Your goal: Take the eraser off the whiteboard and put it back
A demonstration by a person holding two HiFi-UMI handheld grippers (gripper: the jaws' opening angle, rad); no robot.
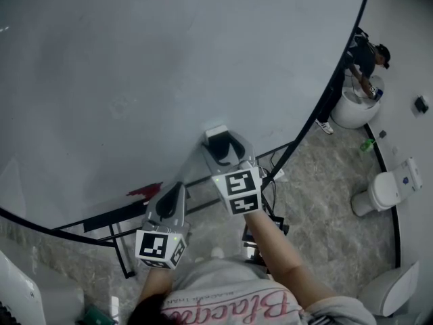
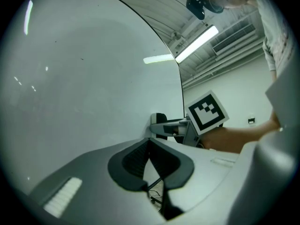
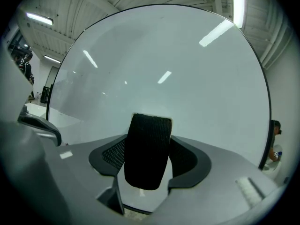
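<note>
The eraser (image 1: 217,135), white-backed with a black felt face (image 3: 146,156), sits between the jaws of my right gripper (image 1: 222,147), which is shut on it. Its white end lies right at the whiteboard (image 1: 169,66) surface; whether it touches I cannot tell. In the left gripper view the eraser (image 2: 160,124) shows at the board's edge, with the right gripper's marker cube behind it. My left gripper (image 1: 169,202) hangs lower and to the left, in front of the board's bottom rim. Its pads meet at the tips (image 2: 149,146) with nothing between them.
A red mark or object (image 1: 143,192) sits at the board's lower rim. The black stand legs (image 1: 122,249) and cables (image 1: 274,171) lie below on the stone floor. White round seats (image 1: 382,191) and a person (image 1: 365,56) at a white table stand to the right.
</note>
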